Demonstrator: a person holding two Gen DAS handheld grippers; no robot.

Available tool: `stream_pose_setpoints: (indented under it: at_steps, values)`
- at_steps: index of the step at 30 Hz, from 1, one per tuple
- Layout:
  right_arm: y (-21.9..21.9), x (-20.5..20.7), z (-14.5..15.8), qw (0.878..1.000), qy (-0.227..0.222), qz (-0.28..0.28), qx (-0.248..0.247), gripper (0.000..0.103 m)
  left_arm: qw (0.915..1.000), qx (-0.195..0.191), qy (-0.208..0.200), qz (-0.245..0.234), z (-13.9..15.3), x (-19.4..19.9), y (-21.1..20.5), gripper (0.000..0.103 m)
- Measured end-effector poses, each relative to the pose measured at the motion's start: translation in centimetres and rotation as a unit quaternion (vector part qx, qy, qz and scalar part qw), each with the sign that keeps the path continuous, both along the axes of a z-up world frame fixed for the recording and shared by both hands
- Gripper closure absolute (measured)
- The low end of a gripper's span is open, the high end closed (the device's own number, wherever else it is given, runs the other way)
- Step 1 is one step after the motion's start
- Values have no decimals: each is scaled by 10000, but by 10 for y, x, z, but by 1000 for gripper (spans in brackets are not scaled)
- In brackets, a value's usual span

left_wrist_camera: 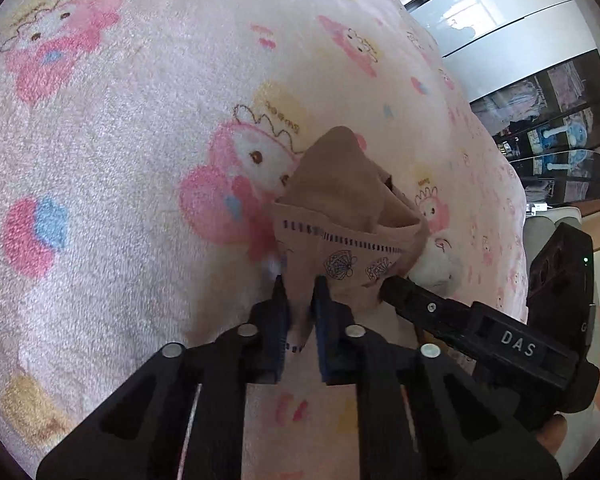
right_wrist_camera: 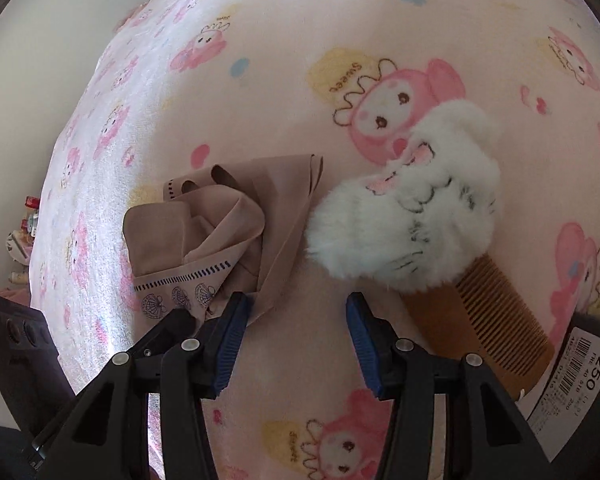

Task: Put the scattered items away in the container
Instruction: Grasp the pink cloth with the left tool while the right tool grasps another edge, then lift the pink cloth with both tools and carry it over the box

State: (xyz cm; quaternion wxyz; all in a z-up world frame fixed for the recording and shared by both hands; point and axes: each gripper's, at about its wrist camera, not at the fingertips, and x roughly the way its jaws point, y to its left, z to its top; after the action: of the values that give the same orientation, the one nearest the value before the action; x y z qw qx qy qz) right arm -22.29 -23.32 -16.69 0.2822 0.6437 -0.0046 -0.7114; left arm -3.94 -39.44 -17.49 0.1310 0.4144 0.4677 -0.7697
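Note:
A crumpled tan cloth (left_wrist_camera: pixel 340 208) with a blue printed border lies on the pink cartoon-print blanket (left_wrist_camera: pixel 120 160). My left gripper (left_wrist_camera: pixel 299 294) is shut on the cloth's near edge, a fold pinched between its pads. In the right wrist view the same tan cloth (right_wrist_camera: pixel 216 224) lies left of a white fluffy plush item (right_wrist_camera: pixel 420 208), which partly covers a wooden comb (right_wrist_camera: pixel 496 320). My right gripper (right_wrist_camera: pixel 298 312) stands open above bare blanket between the cloth and the plush item, holding nothing. Its left pad sits by the cloth's edge.
The blanket (right_wrist_camera: pixel 260 60) covers a bed that drops off at the left of the right wrist view. A dark object with a white barcode label (right_wrist_camera: pixel 572 380) sits at the lower right. Glass-front cabinets (left_wrist_camera: pixel 548 112) stand beyond the bed.

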Motion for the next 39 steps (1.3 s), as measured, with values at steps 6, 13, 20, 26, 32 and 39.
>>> stream_pose_setpoints:
  at_steps: [6,13,20,26,32,39]
  values:
    - [11,27,13,9999,-65,97,-46,56,9991,130,388,-74,28,49,23,98]
    - [13,64,20,9980,-8,628,82,54,9989,191,402,126,43,122,44,98]
    - [20,88,23,9973,-25,730,-37,52,9998,148,143,16,39,163,43,88]
    - [4,89,19,9964,87,829,175,52,9990,-34,-232,393,28,165,31,58]
    - [-6,74,25,9956,349,840,206,41,9986,117,-399,338,6,160,34,54]
    - [-38,82,3,9843,-215,1748,-132,72,9975,335,-174,594,-2,153,29,70]
